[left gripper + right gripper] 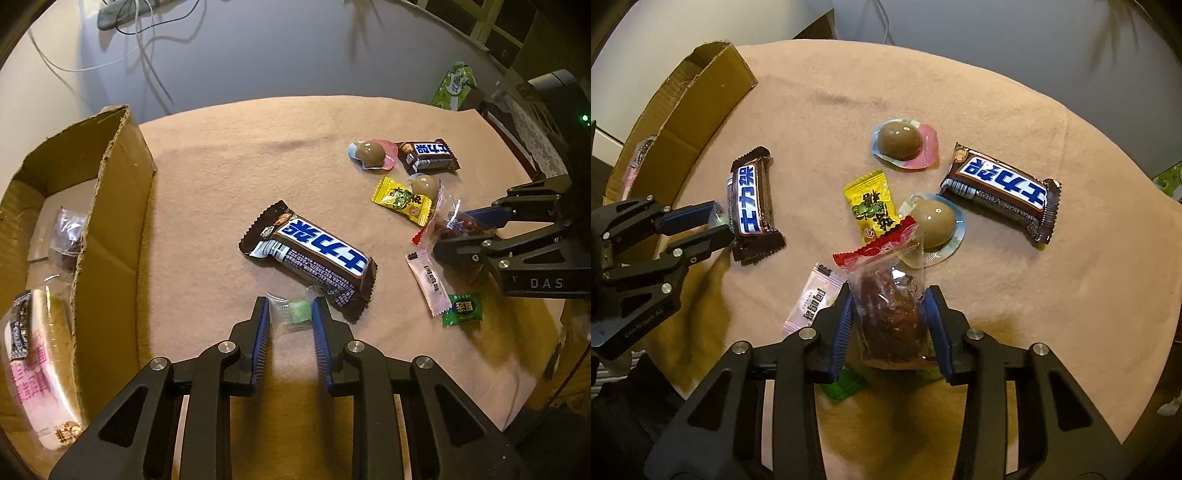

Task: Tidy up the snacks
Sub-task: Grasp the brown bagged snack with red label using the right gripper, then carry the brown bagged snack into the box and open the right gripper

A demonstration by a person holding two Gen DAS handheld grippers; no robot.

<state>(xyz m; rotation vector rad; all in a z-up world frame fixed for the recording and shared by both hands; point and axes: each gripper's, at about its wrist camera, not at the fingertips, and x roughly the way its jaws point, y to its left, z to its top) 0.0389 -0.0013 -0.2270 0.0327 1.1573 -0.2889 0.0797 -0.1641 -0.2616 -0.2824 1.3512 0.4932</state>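
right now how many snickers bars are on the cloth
2: a big bar by the left gripper, a small bar at the far right. Others may be hidden in the box.

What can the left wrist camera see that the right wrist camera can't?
Only the left wrist view looks inside the cardboard box: a long pink-wrapped snack and a small clear bag lie there. It also shows a green tissue pack.

Only the right wrist view clearly shows the clear bag of dark red snack between the right gripper fingers.

Both show the yellow candy.
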